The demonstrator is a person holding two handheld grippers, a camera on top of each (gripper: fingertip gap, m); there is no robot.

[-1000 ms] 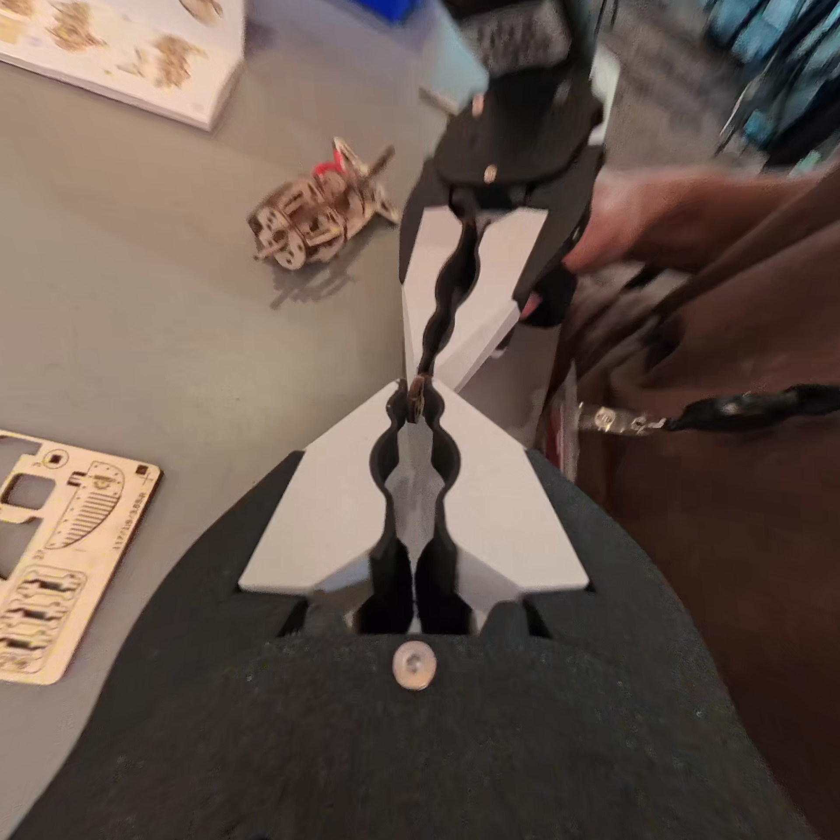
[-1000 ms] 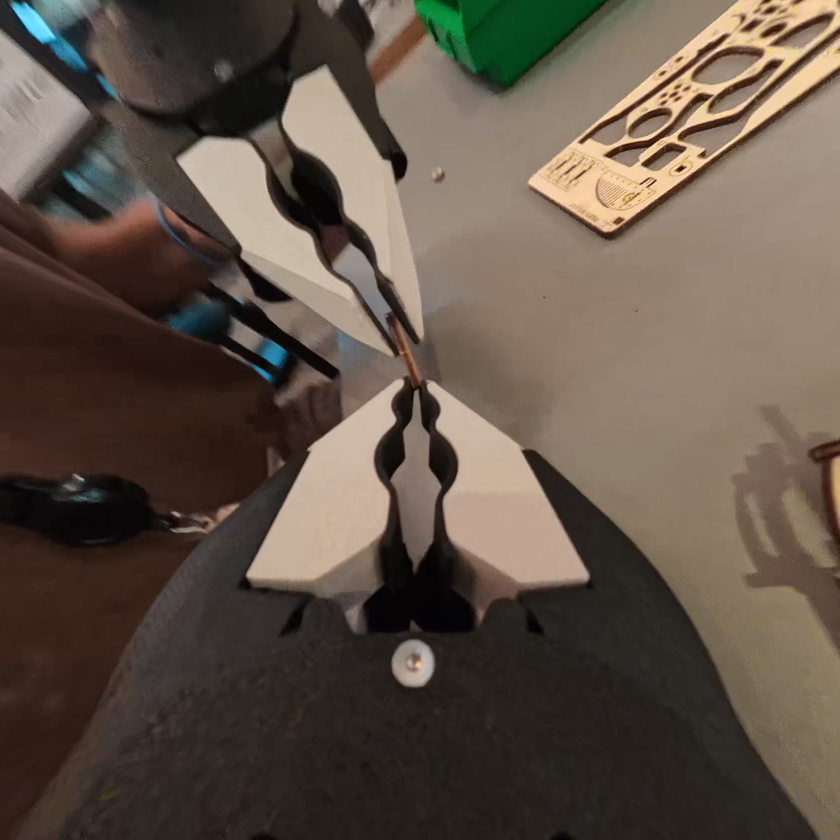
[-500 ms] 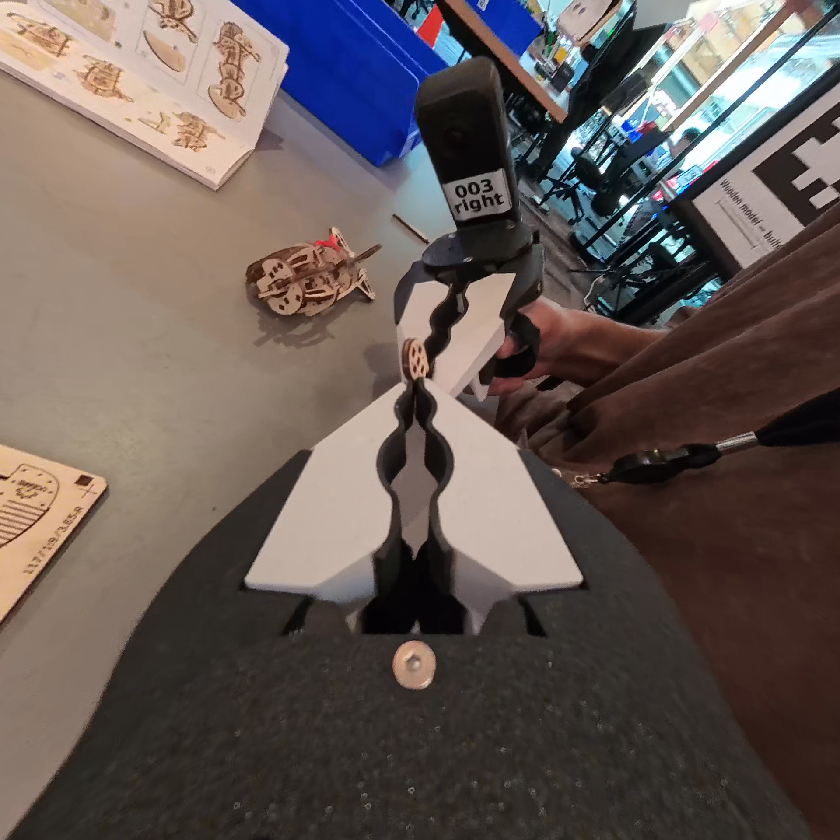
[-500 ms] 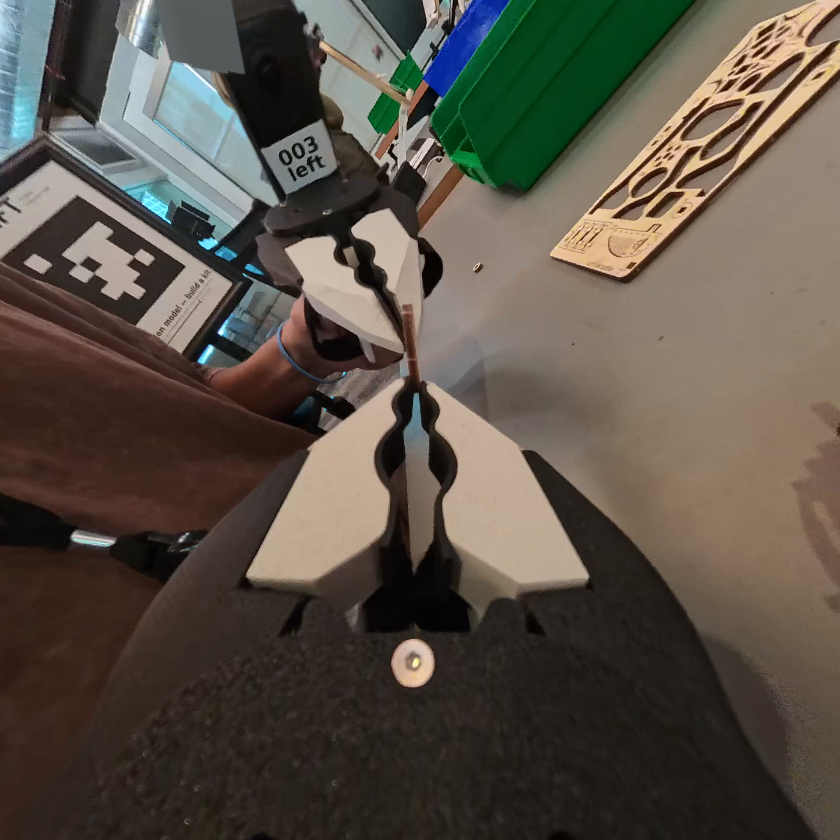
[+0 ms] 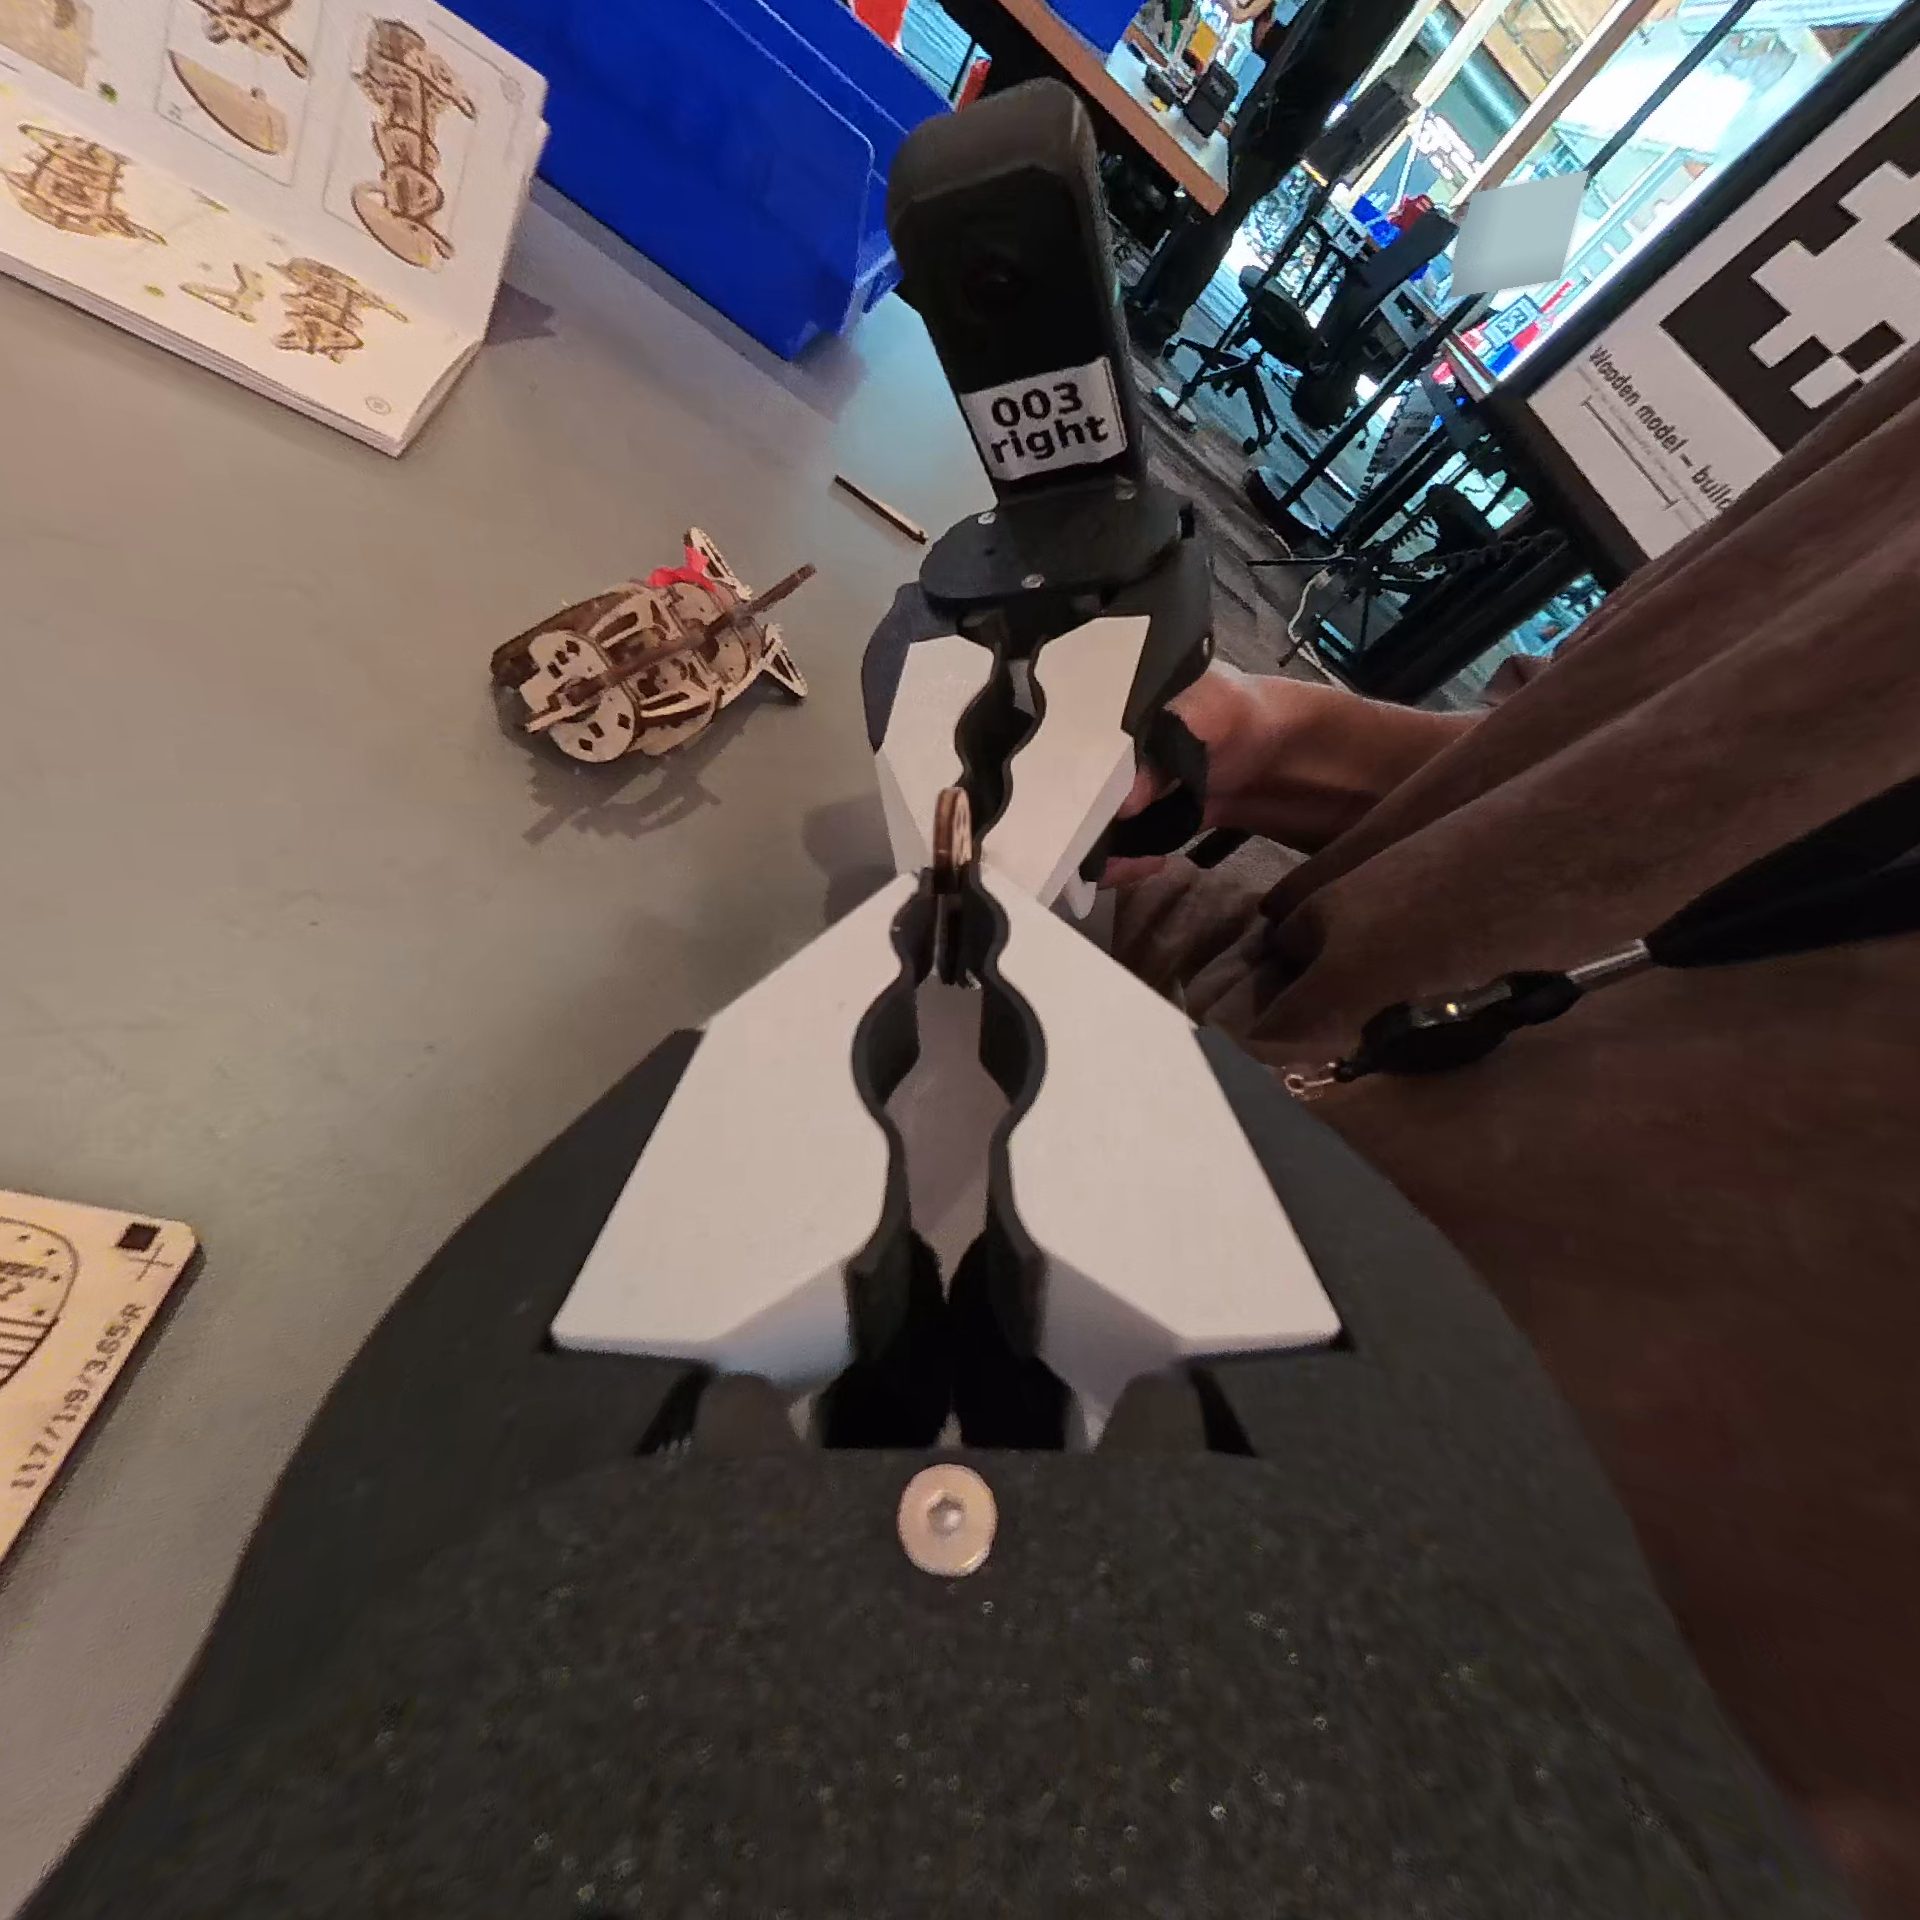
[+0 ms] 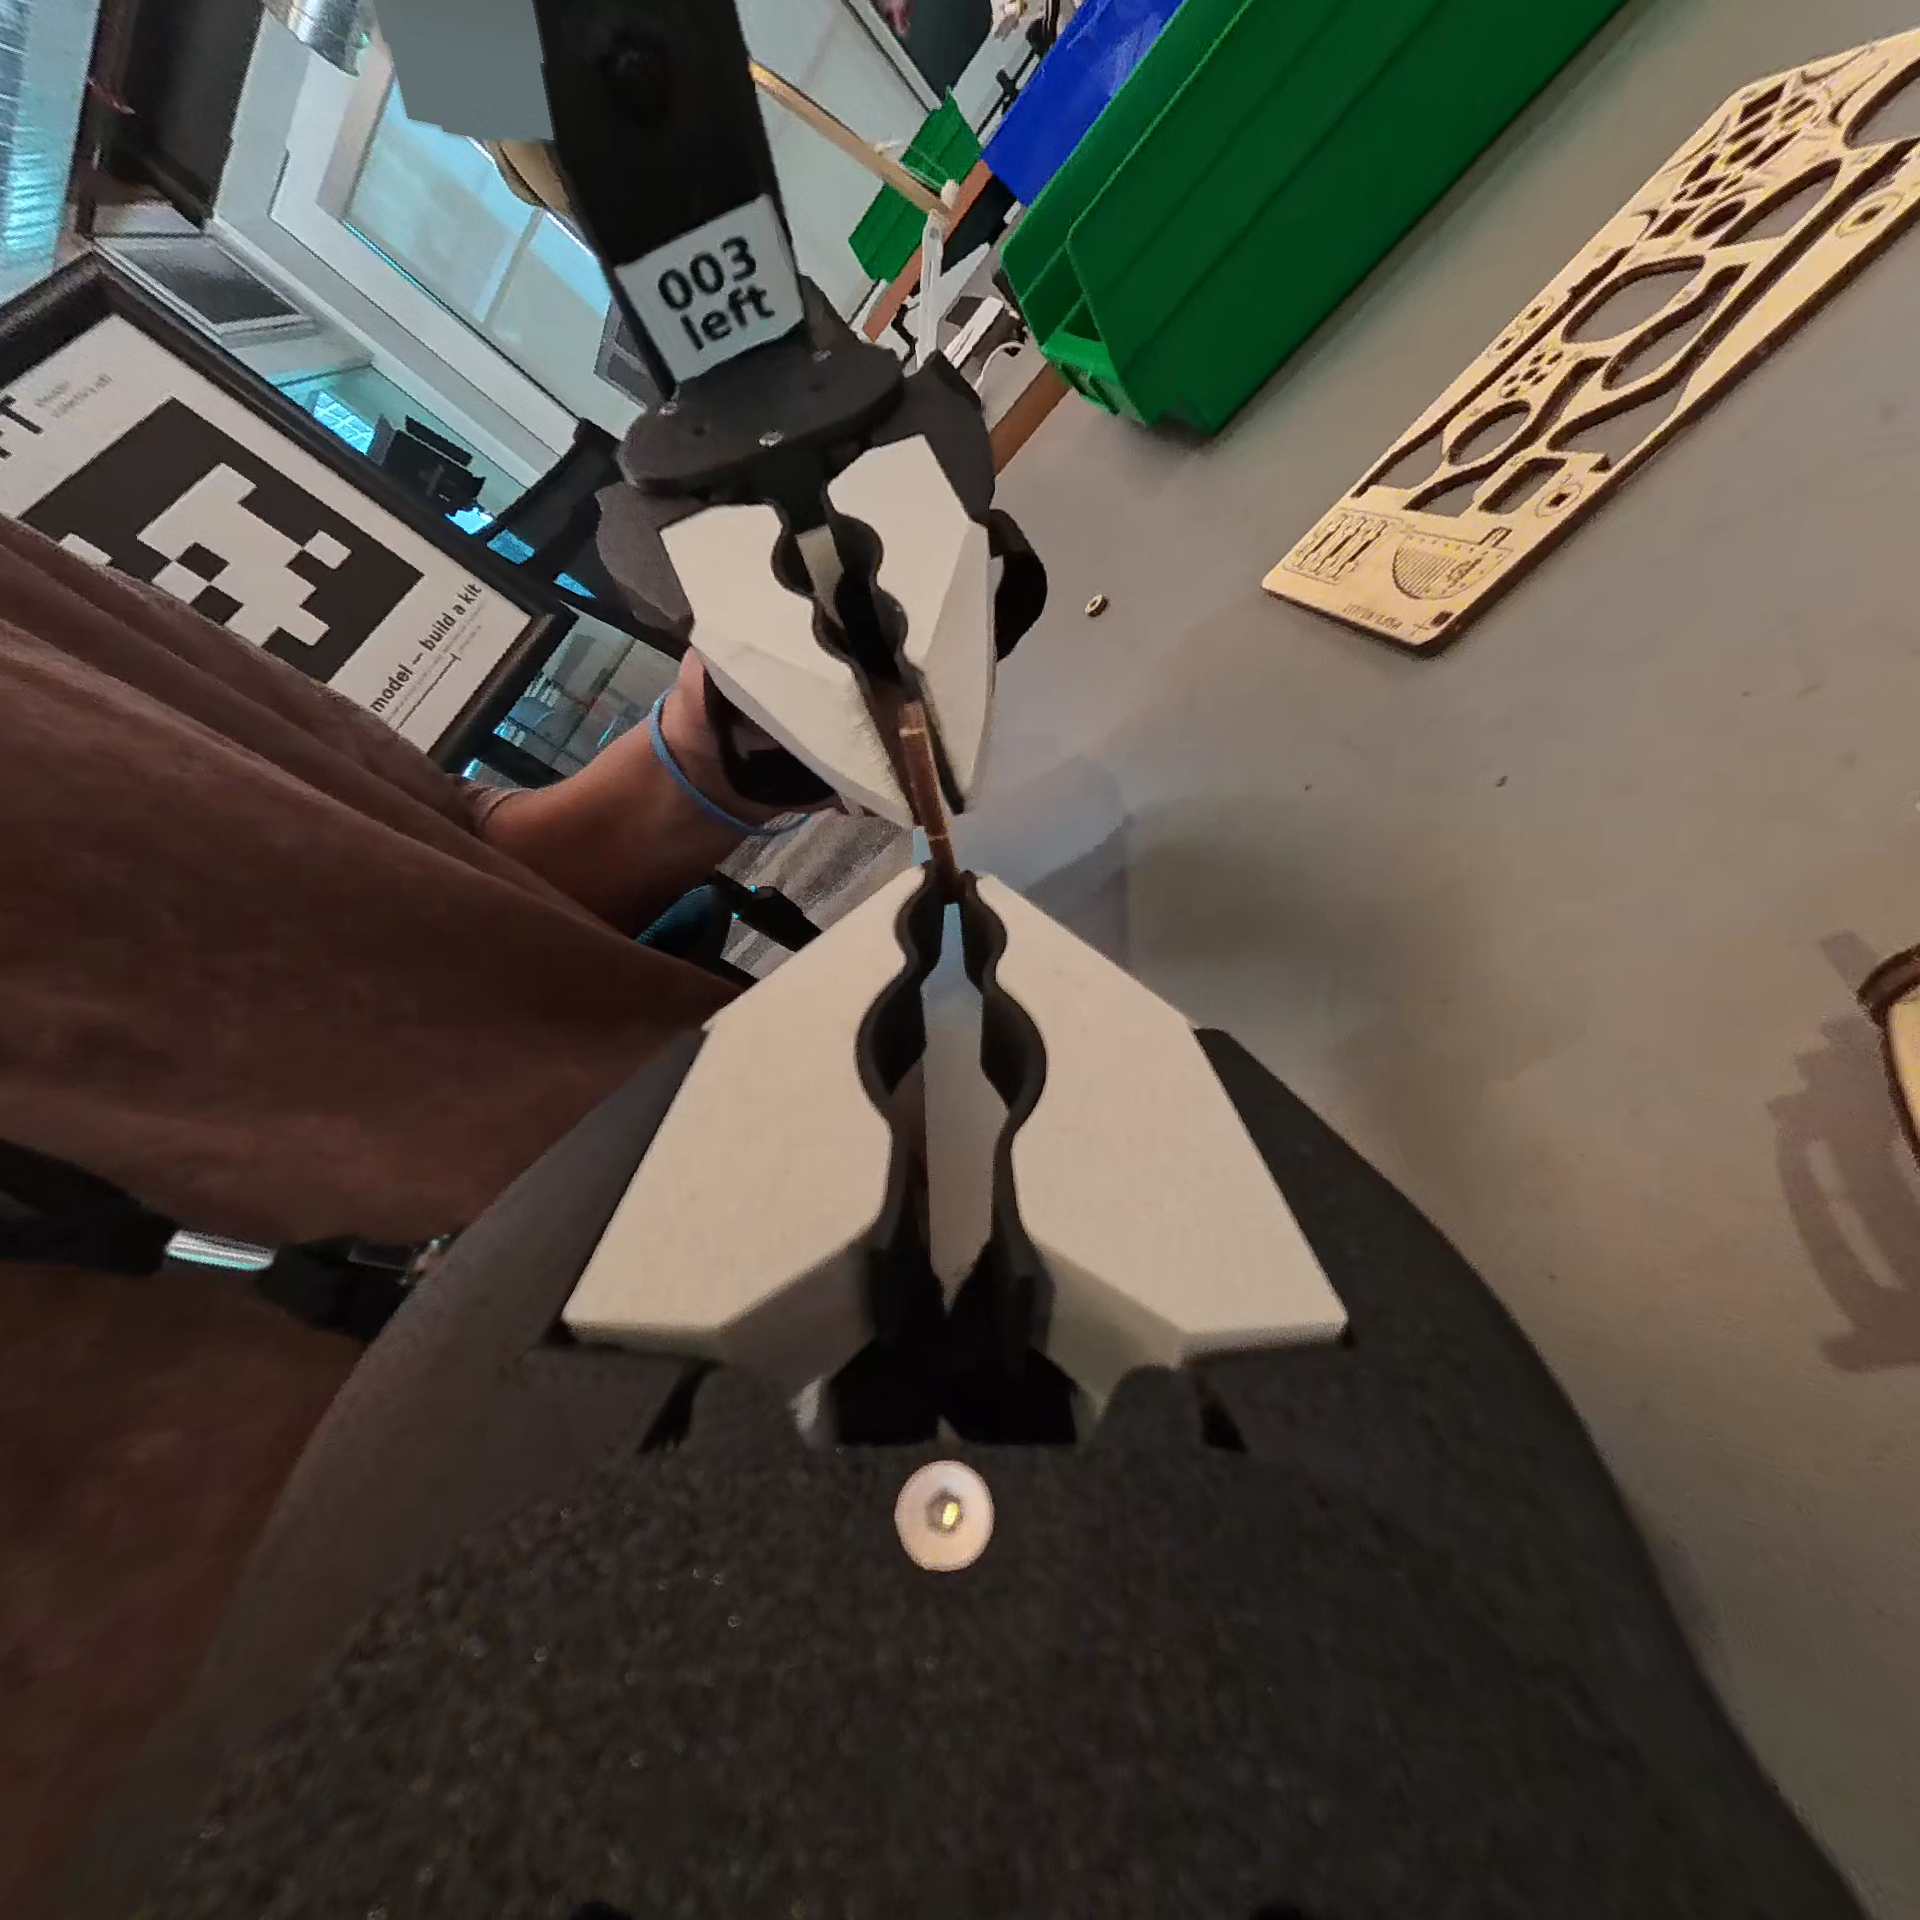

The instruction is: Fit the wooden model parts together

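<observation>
My left gripper (image 5: pixel 948 914) and right gripper (image 6: pixel 943 899), each pinching a small wooden part (image 5: pixel 951 842), have steadied tip to tip (blur gone), so mating looks underway above the table (image 5: pixel 260 831).

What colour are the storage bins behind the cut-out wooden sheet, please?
The storage bins are bright green, clearest in the right wrist view, beyond the wooden sheet.
</observation>
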